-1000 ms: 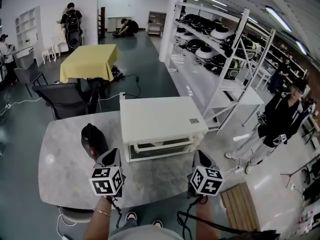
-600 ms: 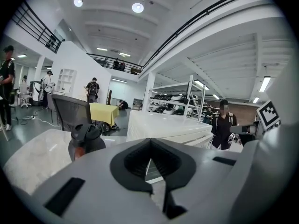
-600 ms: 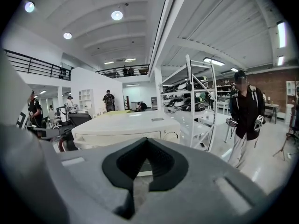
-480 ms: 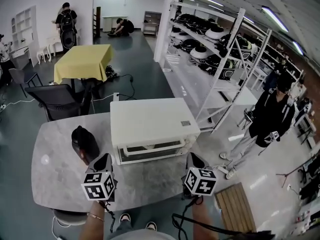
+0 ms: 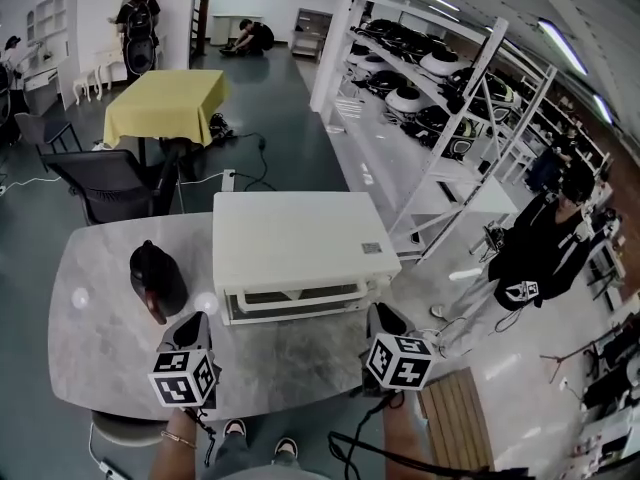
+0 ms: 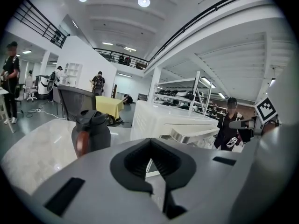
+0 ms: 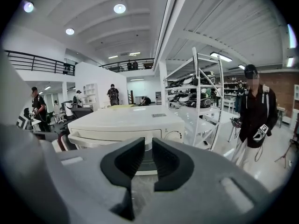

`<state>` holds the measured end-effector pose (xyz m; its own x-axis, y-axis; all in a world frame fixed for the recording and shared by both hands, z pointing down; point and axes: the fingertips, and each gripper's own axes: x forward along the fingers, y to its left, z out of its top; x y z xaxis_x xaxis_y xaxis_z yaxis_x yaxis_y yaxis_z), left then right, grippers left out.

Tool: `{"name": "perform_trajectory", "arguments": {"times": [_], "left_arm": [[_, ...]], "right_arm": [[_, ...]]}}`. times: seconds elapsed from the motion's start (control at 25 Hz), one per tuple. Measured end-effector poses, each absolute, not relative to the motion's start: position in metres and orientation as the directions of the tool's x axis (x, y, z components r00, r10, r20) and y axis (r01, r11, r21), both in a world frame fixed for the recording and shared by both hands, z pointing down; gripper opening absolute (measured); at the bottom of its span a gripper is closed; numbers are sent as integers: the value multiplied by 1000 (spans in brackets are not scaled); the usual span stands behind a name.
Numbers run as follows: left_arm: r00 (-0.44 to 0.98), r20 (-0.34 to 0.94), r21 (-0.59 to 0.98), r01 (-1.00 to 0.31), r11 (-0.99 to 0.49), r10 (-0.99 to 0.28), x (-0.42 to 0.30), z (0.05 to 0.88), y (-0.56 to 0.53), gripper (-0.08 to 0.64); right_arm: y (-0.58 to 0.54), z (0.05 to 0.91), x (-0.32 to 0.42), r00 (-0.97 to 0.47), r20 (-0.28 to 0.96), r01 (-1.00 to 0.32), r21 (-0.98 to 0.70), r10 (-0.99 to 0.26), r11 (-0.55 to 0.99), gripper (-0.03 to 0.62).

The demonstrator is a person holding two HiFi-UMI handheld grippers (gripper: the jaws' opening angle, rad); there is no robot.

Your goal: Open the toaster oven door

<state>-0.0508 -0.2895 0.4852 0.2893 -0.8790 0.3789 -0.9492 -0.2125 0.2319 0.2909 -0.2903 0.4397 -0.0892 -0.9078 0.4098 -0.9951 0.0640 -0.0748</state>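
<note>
Toaster oven (image 5: 300, 243): white, sits mid-worktop toward the far edge, front facing the near side. Its door (image 5: 292, 298) stands upright and shut, with the bar handle (image 7: 112, 141) along the door's top edge and a round knob (image 7: 174, 136) at the right of the front. Right tongs (image 7: 148, 146): hovering near the oven's right near corner, not touching it, aimed at the front. The jaws are opening, with a narrow gap showing and nothing in it; only the oven front is seen through the slot. Left tongs (image 6: 150, 143): hovering off the oven's left near corner, clear of the oven. The jaw tips are together with nothing between them. Black jug (image 5: 155, 276): upright on the worktop (image 5: 100, 338), just left of the oven and beyond the left tongs, apart from both. The worktop is grey with a marbled, rounded slab. Beyond its far edge is a dark office chair (image 5: 110, 188), and farther still a table under a yellow cloth (image 5: 165, 103). Right of the worktop is a white shelf rack (image 5: 440, 98) carrying dark items. A person in black (image 5: 535, 253) stands on the floor at far right. A wooden slatted board (image 5: 460, 418) lies on the floor near the right tongs' side.
</note>
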Motion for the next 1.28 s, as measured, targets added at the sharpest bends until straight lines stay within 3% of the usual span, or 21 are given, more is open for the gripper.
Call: {"name": "perform_trajectory", "arguments": {"times": [1.28], "left_arm": [[257,433,273,-951,-146,-864,-77,526,-310,3]], "right_arm": [[-358,467,285,-177,553,-984,-108,-814,140,104]]}}
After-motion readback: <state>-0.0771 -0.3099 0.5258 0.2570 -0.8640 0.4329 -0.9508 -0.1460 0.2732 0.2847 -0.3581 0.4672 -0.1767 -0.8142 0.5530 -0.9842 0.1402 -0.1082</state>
